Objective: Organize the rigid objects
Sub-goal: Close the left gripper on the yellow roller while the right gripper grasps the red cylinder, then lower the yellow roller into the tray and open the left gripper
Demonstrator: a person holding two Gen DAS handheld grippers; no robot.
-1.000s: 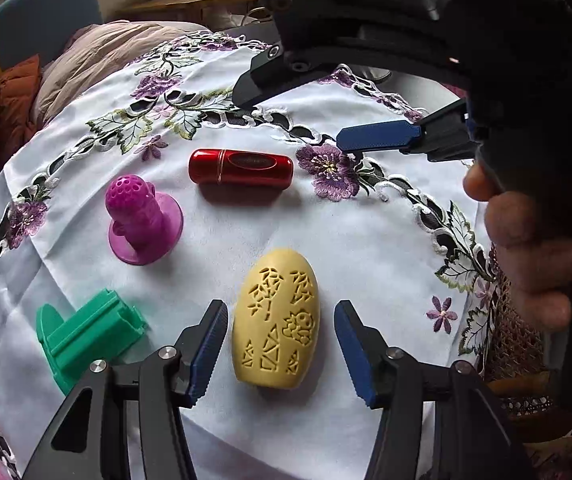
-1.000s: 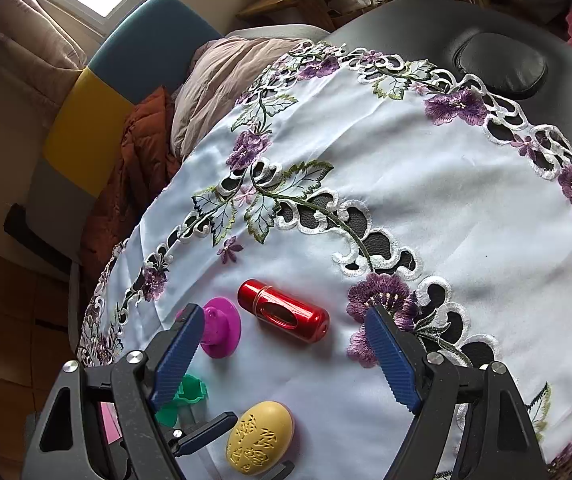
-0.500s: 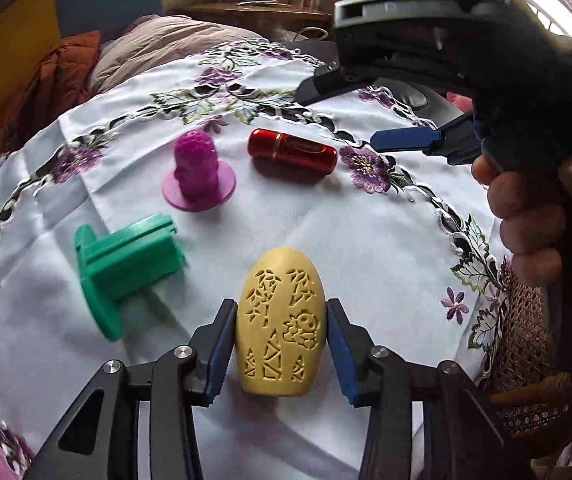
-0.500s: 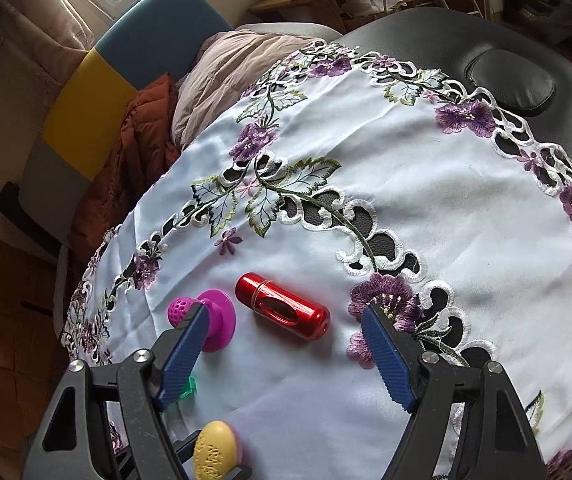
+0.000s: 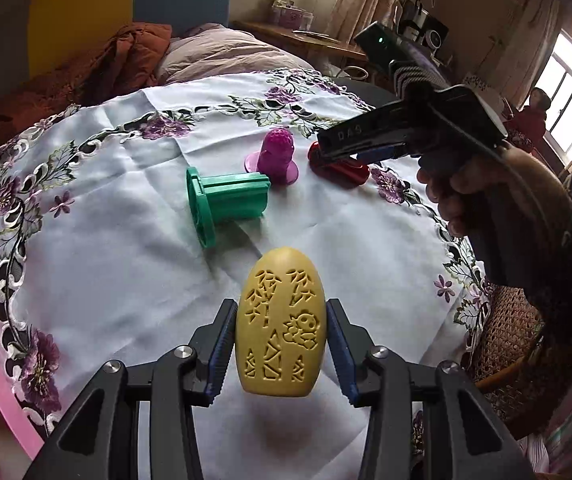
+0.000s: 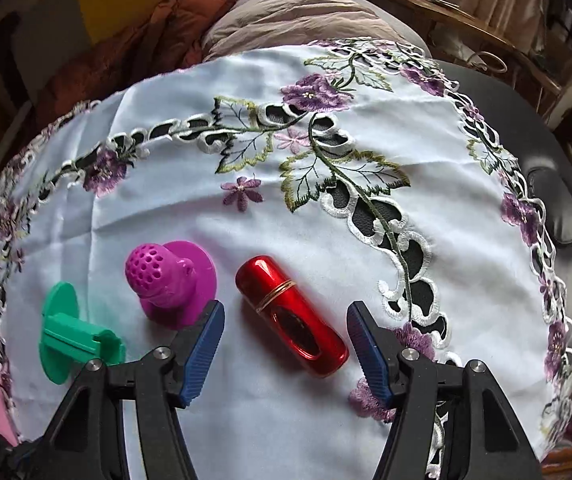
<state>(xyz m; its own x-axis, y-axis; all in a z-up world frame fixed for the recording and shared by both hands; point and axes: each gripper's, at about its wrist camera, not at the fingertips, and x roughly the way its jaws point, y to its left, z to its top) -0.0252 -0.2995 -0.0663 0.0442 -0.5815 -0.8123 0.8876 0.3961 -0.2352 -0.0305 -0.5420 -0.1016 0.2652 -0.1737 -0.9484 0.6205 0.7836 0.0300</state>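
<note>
While the yellow carved egg (image 5: 280,330) is clamped between the left gripper (image 5: 280,344) fingers above the counter (image 5: 125,248), the right gripper (image 6: 286,344) fingers, just closing, stand apart around the lying red capsule (image 6: 292,316). Gripped off-centre, the smooth capsule could be rolled away toward the magenta stopper (image 6: 171,280).

On the tablecloth (image 6: 366,240) three things lie in a row: a spool (image 6: 69,332) on its side at the left, a knobbed stopper (image 6: 173,280) in the middle, a capsule tube (image 6: 290,316) at the right. An egg (image 5: 280,326) sits nearer, well apart from them.
</note>
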